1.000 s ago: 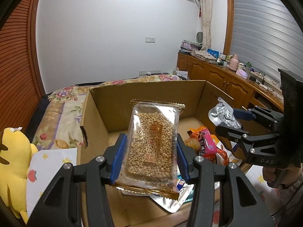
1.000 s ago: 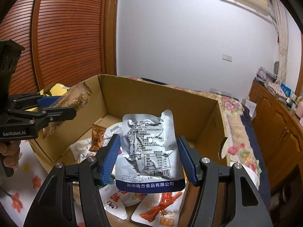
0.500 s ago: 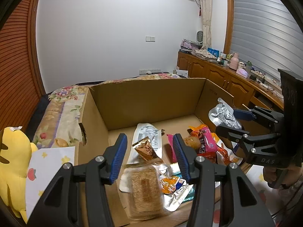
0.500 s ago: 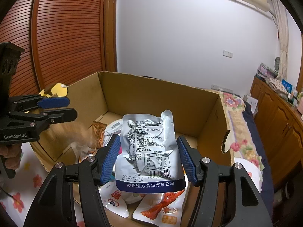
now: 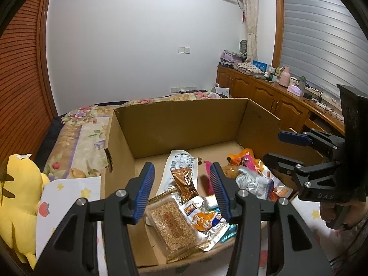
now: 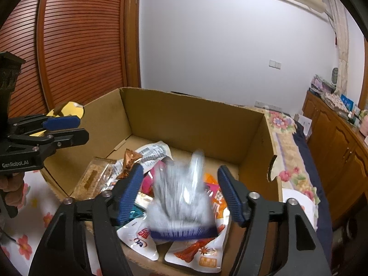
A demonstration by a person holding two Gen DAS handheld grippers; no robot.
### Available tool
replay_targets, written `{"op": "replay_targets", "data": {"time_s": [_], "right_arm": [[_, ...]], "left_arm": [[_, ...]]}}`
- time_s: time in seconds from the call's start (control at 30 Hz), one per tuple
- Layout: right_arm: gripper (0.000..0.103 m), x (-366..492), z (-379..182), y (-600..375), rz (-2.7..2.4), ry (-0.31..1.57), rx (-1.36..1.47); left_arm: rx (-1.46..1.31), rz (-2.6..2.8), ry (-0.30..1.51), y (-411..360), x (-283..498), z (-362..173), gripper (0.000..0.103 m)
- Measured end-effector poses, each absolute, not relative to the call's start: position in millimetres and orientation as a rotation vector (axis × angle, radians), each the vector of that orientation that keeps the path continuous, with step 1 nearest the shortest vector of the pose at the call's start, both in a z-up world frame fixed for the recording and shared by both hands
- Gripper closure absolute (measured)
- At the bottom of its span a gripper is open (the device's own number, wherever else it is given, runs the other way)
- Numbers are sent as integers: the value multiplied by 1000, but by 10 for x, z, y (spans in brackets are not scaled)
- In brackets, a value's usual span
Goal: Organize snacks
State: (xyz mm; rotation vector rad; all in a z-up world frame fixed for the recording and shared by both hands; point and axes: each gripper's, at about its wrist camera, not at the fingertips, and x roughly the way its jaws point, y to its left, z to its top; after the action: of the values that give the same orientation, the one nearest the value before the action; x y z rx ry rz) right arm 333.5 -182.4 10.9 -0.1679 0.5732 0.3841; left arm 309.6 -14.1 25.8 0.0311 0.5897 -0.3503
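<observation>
The silver pouch (image 6: 179,193) is a blur between my right tool's (image 6: 180,193) pads, clear of both, over the snacks in the cardboard box (image 6: 191,119) near its front right corner; those jaws have just been opening. The grain bar (image 5: 172,225) lies flat at the box's front left, below my left tool (image 5: 181,191), which is released and holds nothing. The box sits on a floral bed (image 5: 76,133), a yellow plush (image 5: 16,202) beside it.

Soft, even indoor light fills both views, with faint shadows inside the cardboard box (image 5: 179,124). Fisheye bending darkens the corners. Only the silver pouch (image 6: 181,191) is motion-blurred.
</observation>
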Motion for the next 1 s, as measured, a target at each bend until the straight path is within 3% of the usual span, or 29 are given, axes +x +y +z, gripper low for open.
{"op": "replay_targets", "data": {"time_s": [0.53, 1.0], "right_arm": [[30, 2680, 548, -1850, 366, 495, -155], [30, 2029, 784, -1956, 334, 453, -135]], "left_arm": [[73, -330, 491, -127, 2366, 707, 52], [104, -311, 451, -160, 1776, 922, 37]]}}
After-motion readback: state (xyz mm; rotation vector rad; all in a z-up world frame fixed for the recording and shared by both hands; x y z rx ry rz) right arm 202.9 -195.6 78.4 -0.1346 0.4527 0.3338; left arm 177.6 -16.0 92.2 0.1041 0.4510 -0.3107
